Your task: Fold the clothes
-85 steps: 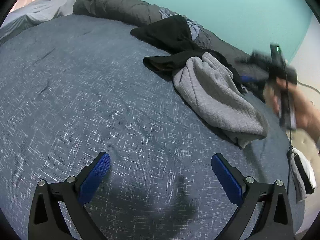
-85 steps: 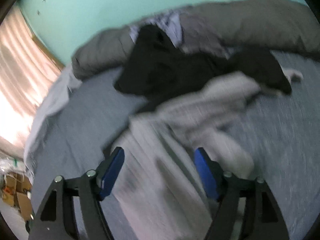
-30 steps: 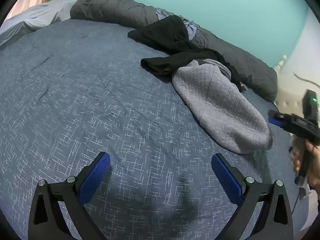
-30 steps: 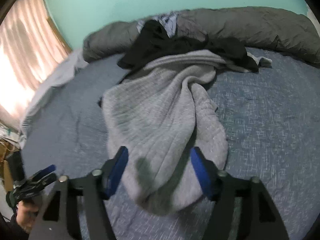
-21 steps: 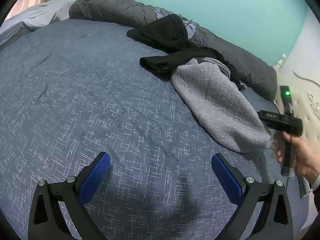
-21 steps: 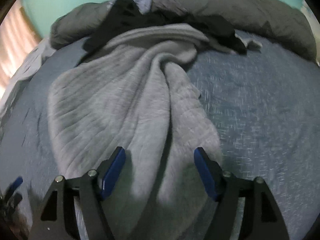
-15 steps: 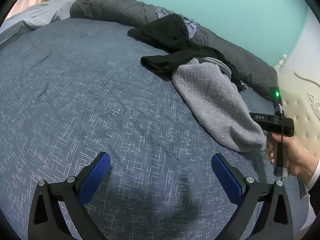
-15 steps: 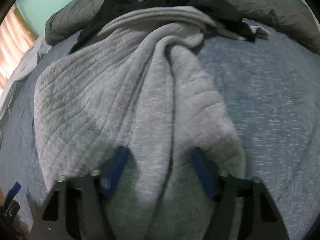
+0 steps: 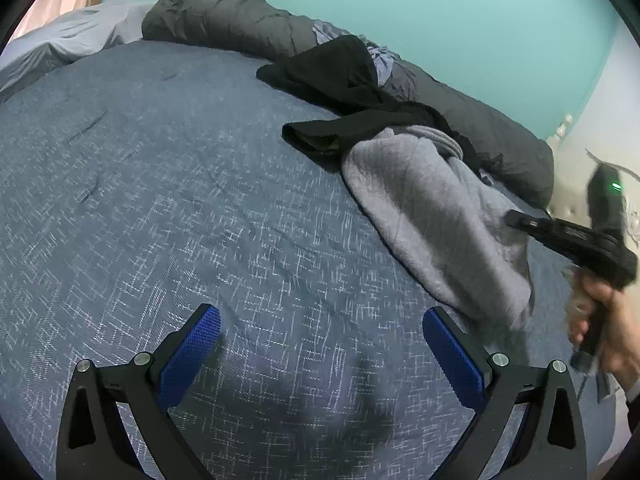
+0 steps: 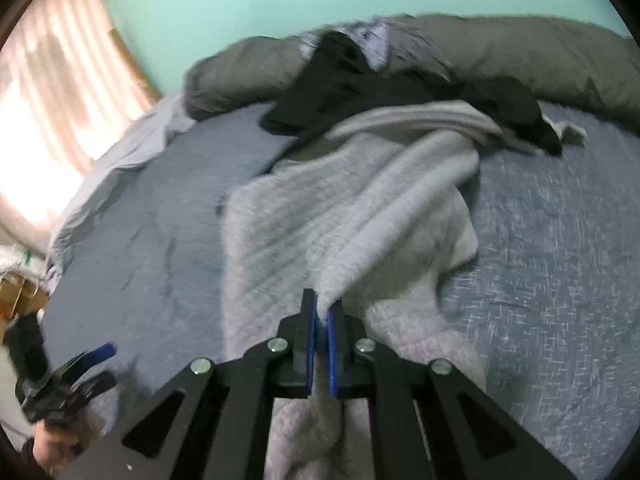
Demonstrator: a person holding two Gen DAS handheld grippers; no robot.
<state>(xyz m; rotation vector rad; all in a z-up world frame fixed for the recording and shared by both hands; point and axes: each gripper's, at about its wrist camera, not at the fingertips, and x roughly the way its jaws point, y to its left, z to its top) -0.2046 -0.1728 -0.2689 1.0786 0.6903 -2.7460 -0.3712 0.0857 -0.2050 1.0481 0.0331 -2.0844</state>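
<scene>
Sweater: grey quilted knit sweater (image 10: 344, 216) lies crumpled on the blue flecked bedspread (image 9: 168, 208), just beside a black garment (image 9: 340, 80).
Right gripper (image 10: 320, 312): jaws just clamped onto a sweater fold.
Left gripper (image 9: 320, 348): spread wide, nothing between them, above bare bedspread.

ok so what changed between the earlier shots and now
The right gripper came in over the near end of the grey sweater, and its jaws have just been closing; they now pinch a fold of the knit and lift it slightly off the blue bedspread. The left gripper stayed open and in place over the bedspread. The black garment and the dark grey duvet lie as before.
</scene>
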